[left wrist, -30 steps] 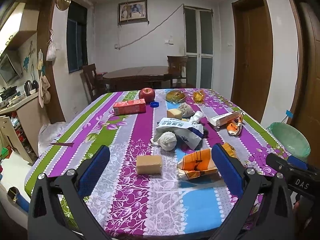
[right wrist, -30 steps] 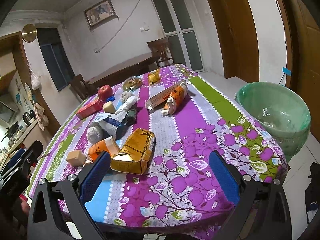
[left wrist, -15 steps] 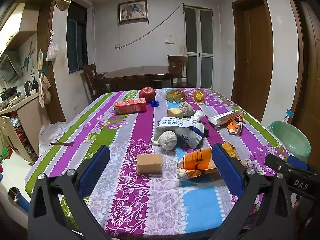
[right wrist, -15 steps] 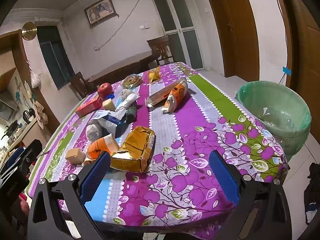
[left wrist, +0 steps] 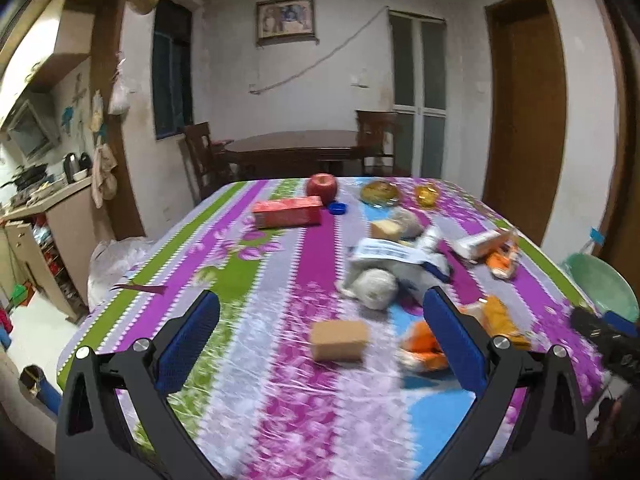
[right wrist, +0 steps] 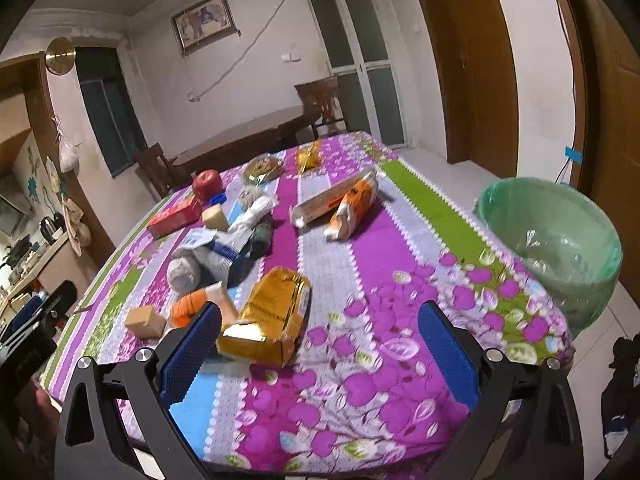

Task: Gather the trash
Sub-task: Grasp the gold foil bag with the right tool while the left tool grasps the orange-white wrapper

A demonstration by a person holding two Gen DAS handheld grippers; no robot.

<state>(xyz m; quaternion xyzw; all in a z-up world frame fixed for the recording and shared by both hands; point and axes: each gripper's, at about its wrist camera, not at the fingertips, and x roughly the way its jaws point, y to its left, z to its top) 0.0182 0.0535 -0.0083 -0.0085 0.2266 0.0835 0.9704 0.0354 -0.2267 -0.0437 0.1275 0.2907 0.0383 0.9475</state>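
Observation:
Trash lies on the flowered tablecloth: a gold foil packet [right wrist: 268, 316], an orange wrapper [right wrist: 192, 306] [left wrist: 424, 344], a crumpled white bag with a grey ball [left wrist: 376, 284] [right wrist: 184, 274], and an orange packet with a white box [right wrist: 352, 204] [left wrist: 492, 246]. A green-lined bin [right wrist: 556, 240] [left wrist: 604, 284] stands on the floor at the table's right. My left gripper [left wrist: 320, 332] is open and empty over the near table edge. My right gripper [right wrist: 320, 348] is open and empty, just short of the gold packet.
A tan block [left wrist: 339, 340], a red carton [left wrist: 287, 211], an apple [left wrist: 321, 186], a blue cap [left wrist: 337, 208] and wrapped food [left wrist: 379, 192] also sit on the table. A dark dining table with chairs [left wrist: 296, 150] stands behind. A counter [left wrist: 48, 216] is at the left.
The left gripper has swung left and forward, so the table items shifted right and blurred. The right gripper has edged closer to the gold packet. Both stay open.

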